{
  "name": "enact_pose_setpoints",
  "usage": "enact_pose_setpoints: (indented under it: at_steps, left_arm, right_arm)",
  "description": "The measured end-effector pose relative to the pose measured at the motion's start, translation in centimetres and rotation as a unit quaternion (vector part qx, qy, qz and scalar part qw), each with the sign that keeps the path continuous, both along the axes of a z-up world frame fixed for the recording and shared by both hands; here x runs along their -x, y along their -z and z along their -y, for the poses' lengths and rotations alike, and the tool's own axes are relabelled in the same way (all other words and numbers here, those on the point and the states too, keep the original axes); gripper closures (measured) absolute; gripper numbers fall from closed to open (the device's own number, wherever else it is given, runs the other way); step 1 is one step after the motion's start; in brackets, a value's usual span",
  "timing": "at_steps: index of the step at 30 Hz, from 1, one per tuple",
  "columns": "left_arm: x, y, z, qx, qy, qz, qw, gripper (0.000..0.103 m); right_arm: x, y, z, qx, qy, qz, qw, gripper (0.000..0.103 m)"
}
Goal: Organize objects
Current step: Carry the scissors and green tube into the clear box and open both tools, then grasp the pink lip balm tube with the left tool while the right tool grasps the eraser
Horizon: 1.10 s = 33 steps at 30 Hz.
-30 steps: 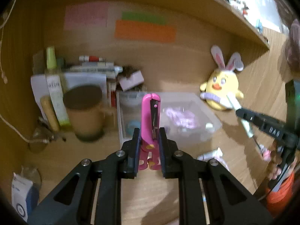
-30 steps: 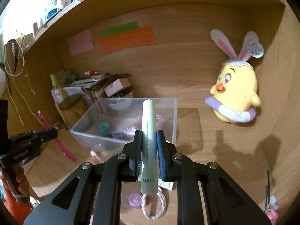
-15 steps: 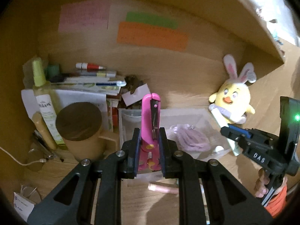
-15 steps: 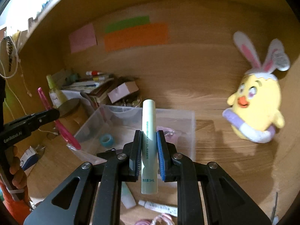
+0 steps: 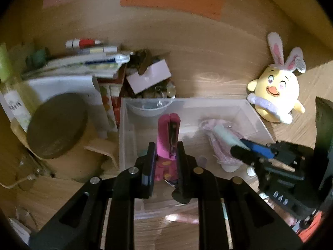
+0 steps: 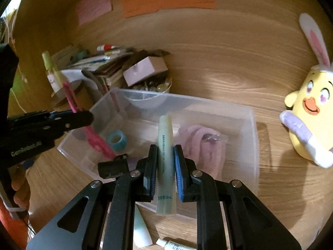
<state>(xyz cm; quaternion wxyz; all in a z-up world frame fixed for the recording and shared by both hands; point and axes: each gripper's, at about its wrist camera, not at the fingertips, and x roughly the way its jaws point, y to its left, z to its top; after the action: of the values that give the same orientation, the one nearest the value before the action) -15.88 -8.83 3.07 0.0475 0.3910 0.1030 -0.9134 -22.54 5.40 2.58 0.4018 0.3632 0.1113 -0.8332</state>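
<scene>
the left gripper is clamped on a pink clip-like tool and the right gripper is clamped on a pale green tube, both poised over the clear plastic bin on the wooden desk. inside the bin lie a pink cloth bundle and a blue tape roll. best bet: lower each item below the rim over bare floor, then let go one at a time so the grippers don't clash.

2 grippers, 1 clear bin, 1 plush chick, 3 wall notes, 1 tape roll.
</scene>
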Motion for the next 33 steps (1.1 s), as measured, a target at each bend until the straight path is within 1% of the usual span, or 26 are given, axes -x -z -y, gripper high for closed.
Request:
enact_pose_setpoints:
  at_steps: [3, 6, 8, 9, 10, 12, 13, 15, 19, 21, 22, 23, 24, 27, 31, 33]
  left_arm:
    - [0.1, 0.0, 0.3, -0.018, -0.006, 0.002, 0.9998, 0.085]
    - [-0.2, -0.3, 0.3, -0.019, -0.004, 0.0, 0.9998, 0.084]
    - [-0.6, -0.6, 0.1, -0.016, -0.002, -0.001, 0.9999, 0.08]
    - [-0.8, -0.7, -0.1, -0.015, 0.001, -0.003, 0.9999, 0.075]
    - [-1.1, -0.9, -0.2, -0.013, 0.001, -0.005, 0.9999, 0.072]
    - [-1.7, -1.3, -0.5, -0.006, 0.001, -0.013, 0.9999, 0.058]
    - [-2.1, -1.6, -0.7, -0.001, 0.001, -0.017, 0.9998, 0.055]
    - [-2.9, -2.0, -1.1, 0.008, 0.002, -0.027, 0.9996, 0.042]
    - [-4.8, -2.7, -1.9, 0.024, 0.009, -0.035, 0.9991, 0.031]
    - [-6.0, -2.8, -2.4, 0.033, 0.011, -0.036, 0.9987, 0.022]
    - [-6.5, -2.8, -2.5, 0.034, 0.012, -0.037, 0.9987, 0.019]
    - [-7.1, -2.8, -2.6, 0.034, 0.013, -0.037, 0.9986, 0.014]
    - [-7.8, -2.7, -2.8, 0.035, 0.013, -0.037, 0.9986, 0.011]
    - [-9.5, -1.8, -3.3, 0.037, 0.017, -0.027, 0.9988, 0.009]
    - [-11.4, 0.0, -3.9, 0.036, 0.023, -0.003, 0.9991, 0.009]
    - [-12.4, 1.2, -4.2, 0.029, 0.027, 0.01, 0.9991, 0.009]
  right_arm:
    - [0.0, 0.4, 0.2, -0.003, -0.006, 0.008, 1.0, 0.089]
    - [-0.2, 0.2, 0.0, 0.0, -0.008, 0.011, 1.0, 0.087]
    - [-0.4, -0.1, -0.2, -0.003, -0.003, 0.008, 1.0, 0.081]
    - [-0.6, -0.3, -0.6, -0.001, 0.001, 0.005, 1.0, 0.08]
    - [-0.6, -0.5, -0.6, 0.0, 0.002, 0.003, 1.0, 0.077]
    - [-0.9, -0.9, -1.2, 0.004, 0.009, 0.005, 1.0, 0.073]
    - [-1.0, -1.1, -1.5, 0.005, 0.011, 0.005, 1.0, 0.071]
    - [-1.3, -1.5, -2.4, 0.011, 0.015, 0.006, 1.0, 0.069]
    - [-2.6, -2.6, -4.6, 0.022, 0.021, -0.002, 1.0, 0.061]
    - [-3.4, -3.0, -5.7, 0.024, 0.025, -0.013, 0.999, 0.055]
    - [-3.9, -3.2, -6.3, 0.022, 0.026, -0.02, 0.999, 0.05]
    - [-4.6, -3.3, -6.9, 0.019, 0.029, -0.03, 0.999, 0.047]
    - [-5.1, -3.3, -7.5, 0.017, 0.03, -0.037, 0.999, 0.046]
    - [-6.7, -3.1, -9.0, 0.013, 0.028, -0.043, 0.999, 0.045]
    - [-8.9, -2.0, -10.4, 0.005, 0.015, -0.04, 0.999, 0.045]
    - [-10.1, -1.4, -10.7, 0.004, 0.006, -0.033, 0.999, 0.045]
